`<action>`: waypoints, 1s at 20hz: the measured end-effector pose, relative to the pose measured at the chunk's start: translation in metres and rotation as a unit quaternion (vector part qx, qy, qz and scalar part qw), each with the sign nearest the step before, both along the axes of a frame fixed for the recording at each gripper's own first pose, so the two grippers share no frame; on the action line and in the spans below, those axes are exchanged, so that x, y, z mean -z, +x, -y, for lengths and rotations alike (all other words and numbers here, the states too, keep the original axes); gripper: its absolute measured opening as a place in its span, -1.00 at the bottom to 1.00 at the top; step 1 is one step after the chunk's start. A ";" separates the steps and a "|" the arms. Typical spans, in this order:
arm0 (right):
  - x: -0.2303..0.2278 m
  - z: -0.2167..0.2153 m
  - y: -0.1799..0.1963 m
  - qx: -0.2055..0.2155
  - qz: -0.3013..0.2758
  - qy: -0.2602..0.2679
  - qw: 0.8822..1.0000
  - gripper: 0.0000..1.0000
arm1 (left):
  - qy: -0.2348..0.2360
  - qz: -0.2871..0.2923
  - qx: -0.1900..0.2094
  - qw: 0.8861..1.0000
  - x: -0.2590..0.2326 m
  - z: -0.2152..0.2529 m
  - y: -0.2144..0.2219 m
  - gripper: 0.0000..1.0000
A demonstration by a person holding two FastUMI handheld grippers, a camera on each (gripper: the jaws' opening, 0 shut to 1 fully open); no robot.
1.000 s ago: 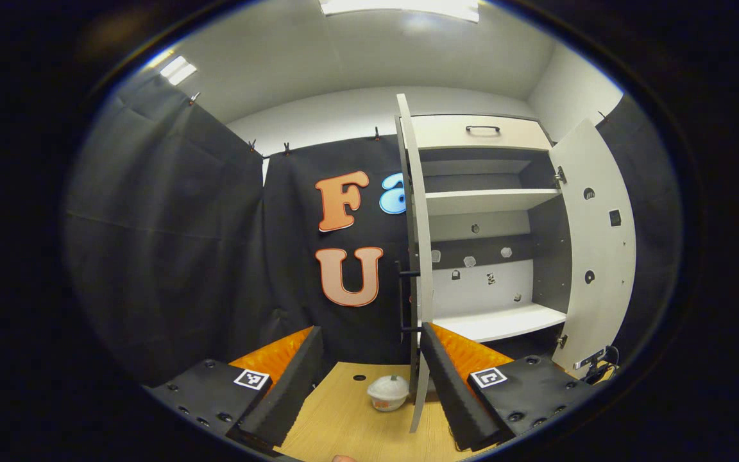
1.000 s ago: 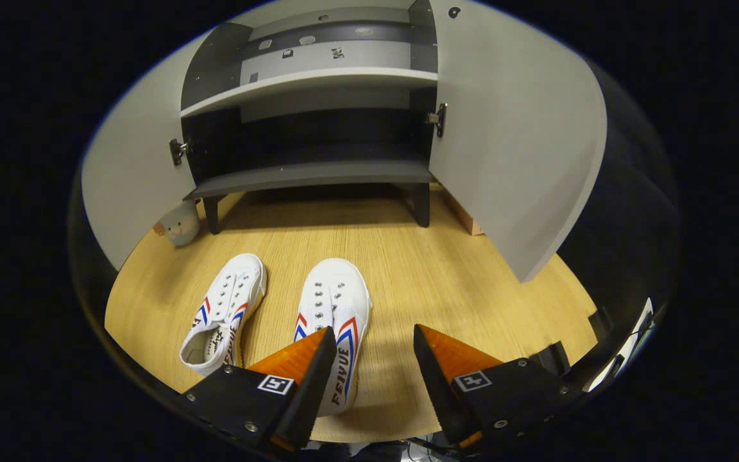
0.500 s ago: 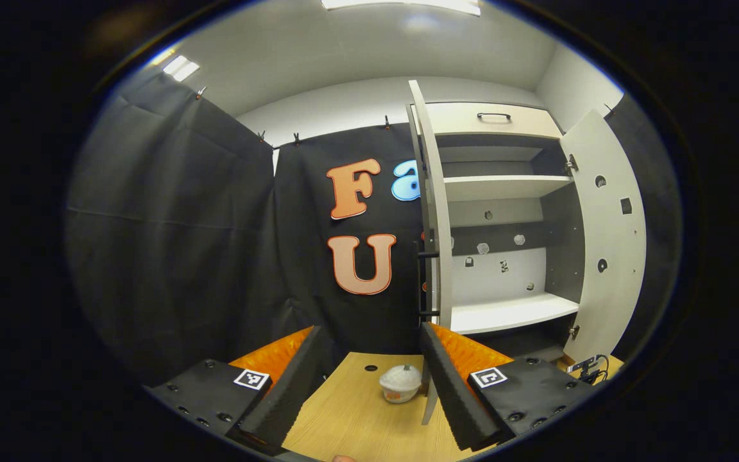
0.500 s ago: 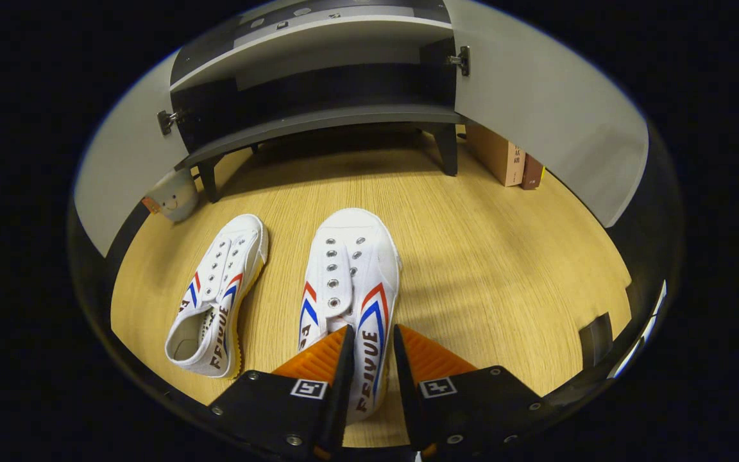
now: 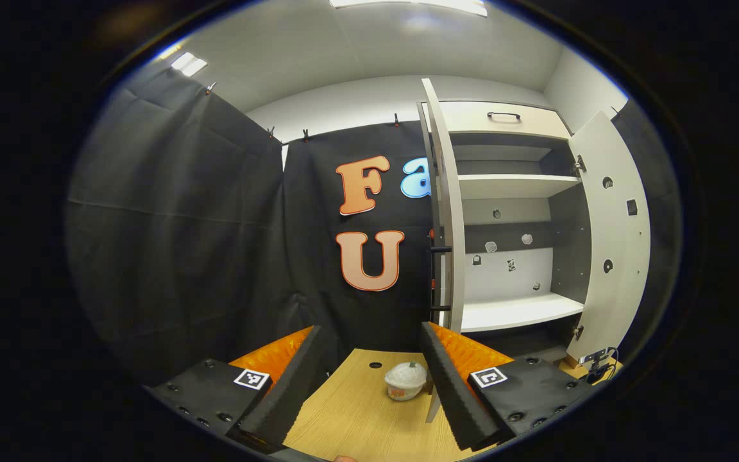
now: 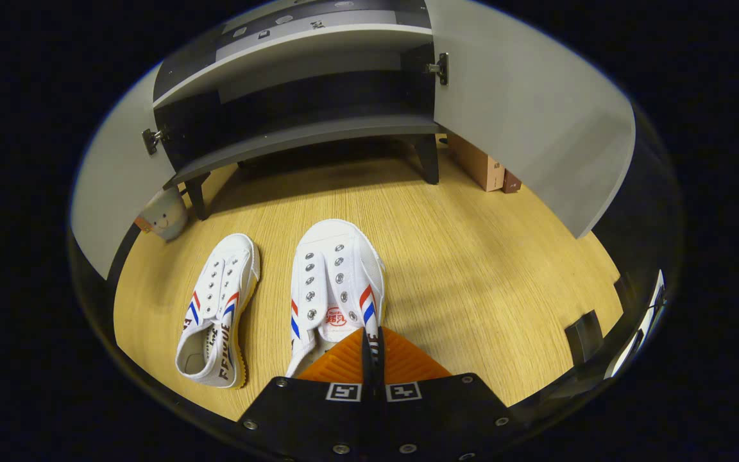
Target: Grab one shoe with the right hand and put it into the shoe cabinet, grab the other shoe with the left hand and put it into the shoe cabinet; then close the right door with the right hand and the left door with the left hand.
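Note:
Two white canvas shoes with red and blue stripes lie on the wooden floor in front of the open shoe cabinet (image 6: 305, 138). In the right gripper view my right gripper (image 6: 371, 335) is shut on the collar edge of the nearer shoe (image 6: 334, 269), whose toe points toward the cabinet. The other shoe (image 6: 215, 314) lies just left of it, untouched. In the left gripper view my left gripper (image 5: 369, 369) is open, holds nothing, and is raised facing the cabinet (image 5: 510, 205) from its left side. The left door (image 5: 450, 212) stands edge-on and the right door (image 5: 613, 237) is swung wide.
A small round plush toy (image 6: 163, 215) sits by the cabinet's left leg, also seen as a plush toy (image 5: 405, 380) past my left fingers. Two boxes (image 6: 482, 168) stand behind the right door (image 6: 536, 115). The left door (image 6: 113, 186) juts toward me.
My right gripper came down over the nearer shoe and its fingers went from wide apart to shut on the shoe's edge. The left gripper drifted slightly, staying open.

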State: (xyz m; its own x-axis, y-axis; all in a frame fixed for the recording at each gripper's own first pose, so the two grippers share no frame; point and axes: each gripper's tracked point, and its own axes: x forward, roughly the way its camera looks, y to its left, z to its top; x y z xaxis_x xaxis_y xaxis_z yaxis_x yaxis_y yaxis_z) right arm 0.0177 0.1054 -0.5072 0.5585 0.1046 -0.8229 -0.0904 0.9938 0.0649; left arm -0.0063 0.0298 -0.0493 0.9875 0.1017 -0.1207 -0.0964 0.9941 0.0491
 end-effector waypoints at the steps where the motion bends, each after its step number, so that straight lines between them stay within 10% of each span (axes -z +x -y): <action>1: -0.008 -0.003 0.002 -0.001 0.006 0.007 1.000 -1.00 | 0.000 0.001 0.003 1.000 0.001 0.001 0.000 0.96; 20: -0.265 -0.039 0.060 -0.008 0.134 0.093 0.987 -1.00 | -0.003 0.020 0.029 0.999 0.000 -0.003 -0.002 0.96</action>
State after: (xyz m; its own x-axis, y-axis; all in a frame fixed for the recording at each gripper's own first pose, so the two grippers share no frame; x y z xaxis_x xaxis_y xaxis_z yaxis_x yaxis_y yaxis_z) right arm 0.0781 0.1447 -0.2421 0.7502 0.2503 -0.6120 -0.1448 0.9653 0.2173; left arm -0.0084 0.0331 -0.0492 0.9957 0.0437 -0.0815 -0.0405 0.9984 0.0400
